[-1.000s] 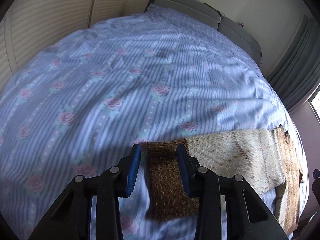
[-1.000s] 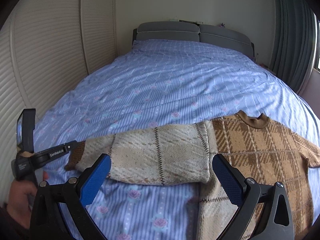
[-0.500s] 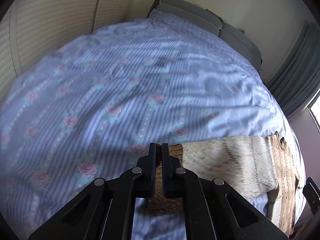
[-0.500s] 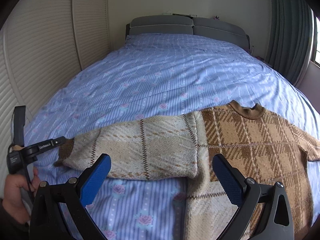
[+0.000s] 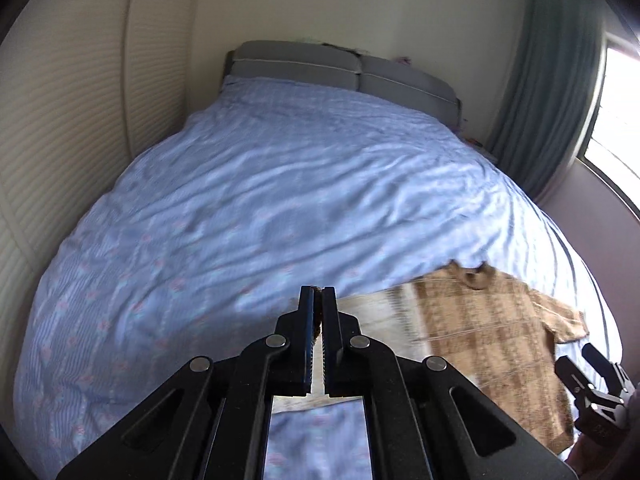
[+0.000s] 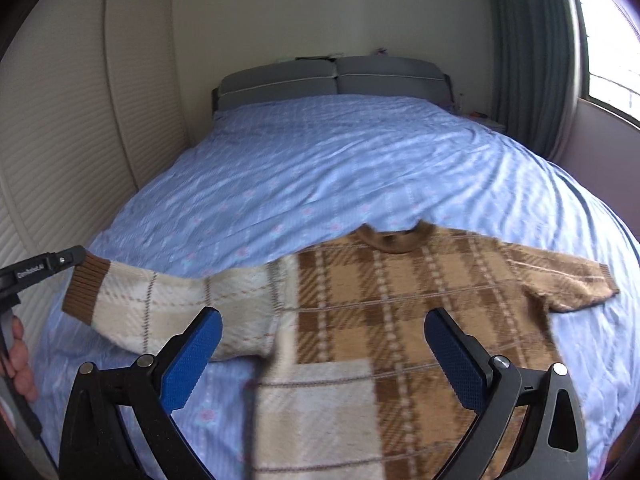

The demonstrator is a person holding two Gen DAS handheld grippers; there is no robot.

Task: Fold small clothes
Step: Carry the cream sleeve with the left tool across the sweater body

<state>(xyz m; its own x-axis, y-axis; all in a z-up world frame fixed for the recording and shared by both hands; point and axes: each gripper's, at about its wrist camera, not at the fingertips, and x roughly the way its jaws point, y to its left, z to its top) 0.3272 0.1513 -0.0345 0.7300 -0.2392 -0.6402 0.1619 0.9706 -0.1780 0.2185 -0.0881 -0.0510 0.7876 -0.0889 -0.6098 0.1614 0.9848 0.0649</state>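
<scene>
A brown and cream plaid knit sweater (image 6: pixel 400 304) lies on the blue bed; it also shows in the left wrist view (image 5: pixel 492 332). Its left sleeve (image 6: pixel 160 300) shows its pale inside and ends in a brown ribbed cuff (image 6: pixel 86 286). My left gripper (image 5: pixel 318 300) is shut on that cuff and holds the sleeve lifted off the bed; it shows at the left edge of the right wrist view (image 6: pixel 76 256). My right gripper (image 6: pixel 320 348) is open and empty, above the sweater's lower body. The right sleeve (image 6: pixel 568 280) lies spread out.
The bed has a blue striped floral cover (image 6: pixel 340 160) and a grey headboard (image 6: pixel 332 76). A louvred wardrobe (image 6: pixel 60 128) stands along the left. Green curtains (image 6: pixel 528 60) and a window are at the right. My right gripper shows at the lower right of the left wrist view (image 5: pixel 592 392).
My left gripper closed on the sleeve cuff and lifted it, raising the sleeve off the bed and toward the sweater's body. My right gripper stayed open and moved right over the body.
</scene>
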